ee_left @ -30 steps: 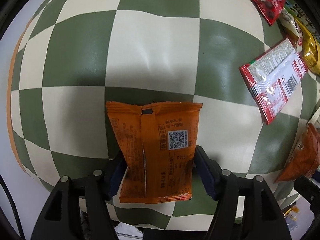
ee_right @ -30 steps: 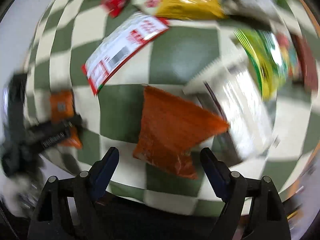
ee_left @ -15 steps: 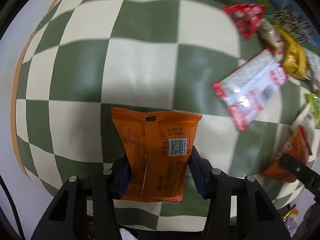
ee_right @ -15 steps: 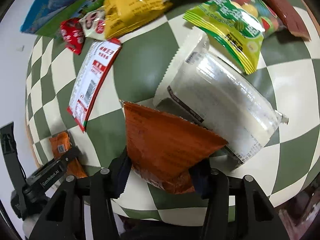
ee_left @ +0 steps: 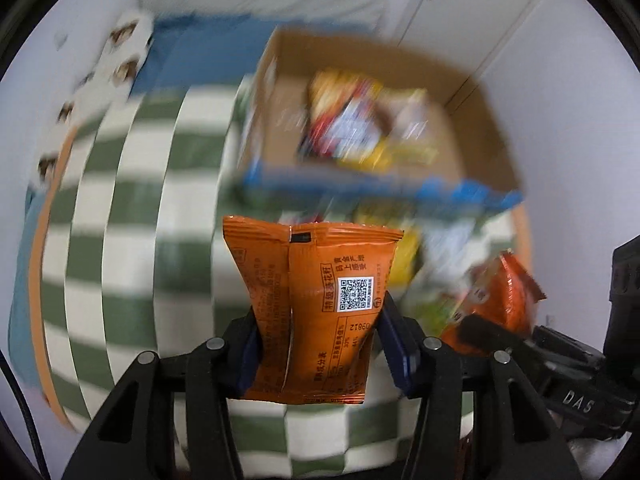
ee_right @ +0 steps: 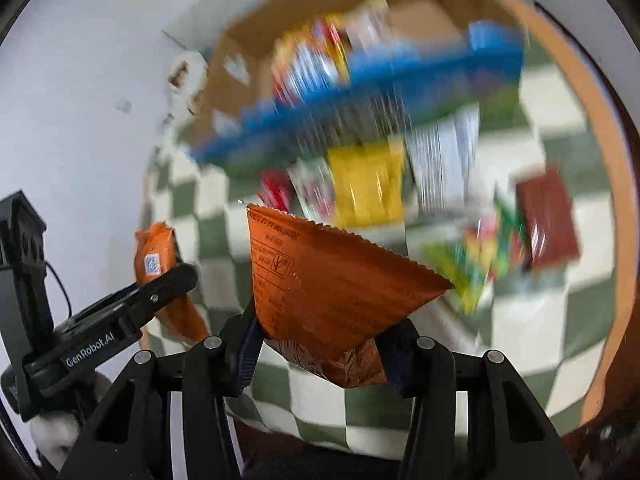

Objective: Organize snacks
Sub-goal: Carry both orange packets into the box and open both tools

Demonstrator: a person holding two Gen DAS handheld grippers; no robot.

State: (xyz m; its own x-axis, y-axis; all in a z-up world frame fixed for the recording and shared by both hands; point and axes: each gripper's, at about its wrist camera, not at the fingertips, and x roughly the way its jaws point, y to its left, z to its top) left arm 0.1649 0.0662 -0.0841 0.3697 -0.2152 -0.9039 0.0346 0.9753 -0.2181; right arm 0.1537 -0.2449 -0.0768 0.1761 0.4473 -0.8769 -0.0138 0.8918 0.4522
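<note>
You have a packet in each gripper, both lifted clear of the checked bench. The left gripper pinches the orange QR-code packet by its lower half, fingers pressed into both side edges, the top seam standing upright ahead of them. The right gripper pinches the darker orange-brown packet by one bottom corner, so most of the bag fans out ahead and to the right of its fingers.

The step in hand looks like the carry to the cardboard box, which sits well ahead of both pairs of fingers, beyond the long blue packet lying in front of it. Both views are smeared with motion, so slow down before you cross the box wall. Keep the two packets apart; they ride near each other. Carry the right one high, since its loose corner could catch the box rim. Let go only once each packet hangs over the box floor.
</note>
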